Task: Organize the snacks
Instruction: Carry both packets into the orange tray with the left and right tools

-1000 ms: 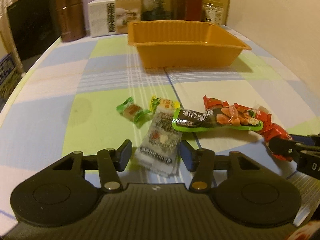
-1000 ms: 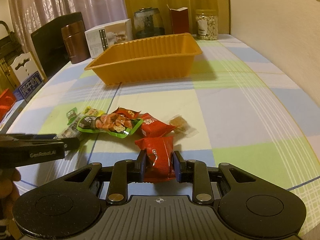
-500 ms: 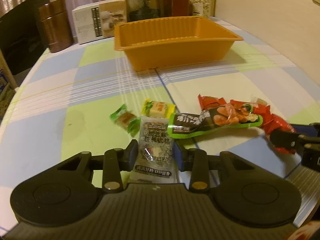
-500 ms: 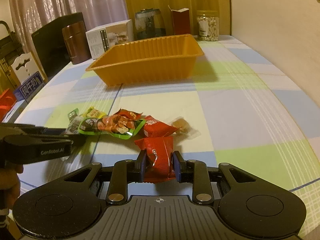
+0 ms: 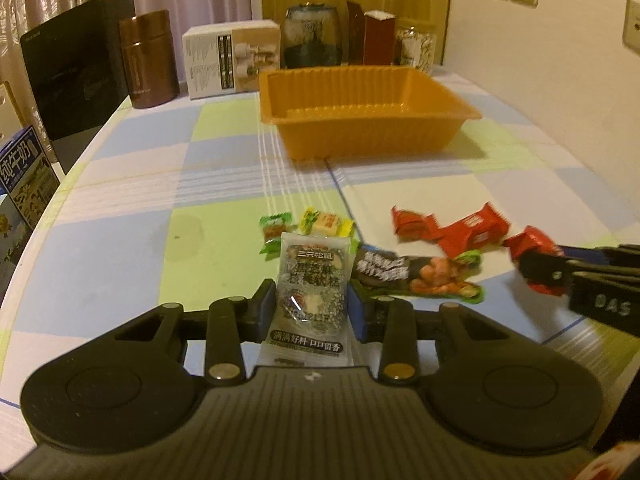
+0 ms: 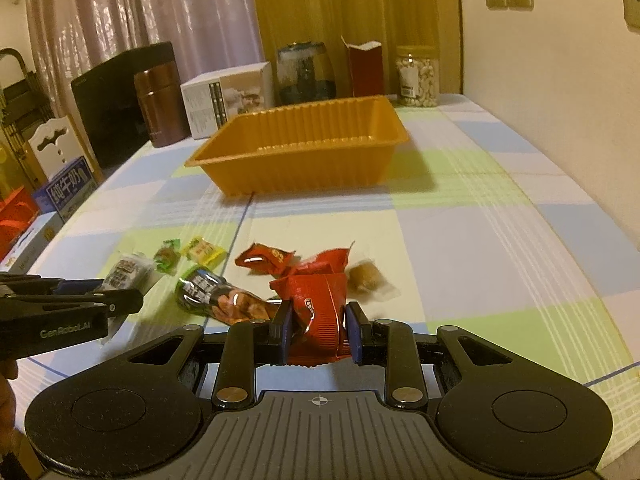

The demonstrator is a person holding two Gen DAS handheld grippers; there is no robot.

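My left gripper is shut on a clear packet with a dark speckled snack, held a little above the checked cloth. My right gripper is shut on a red snack packet, also raised. On the cloth between them lie a long green-edged packet, more red packets, a green candy, a yellow candy and a brown sweet in clear wrap. The orange tray stands farther back with nothing in it. In the right wrist view the left gripper shows at the left edge.
Along the table's far edge stand a brown flask, a white box, a dark glass jar, a red carton and a nut jar. A black box and a milk carton sit left.
My left gripper closed on the speckled packet and lifted it off the cloth. My right gripper, still clamped on the red packet, has raised it; the long green-edged packet now lies nearer.
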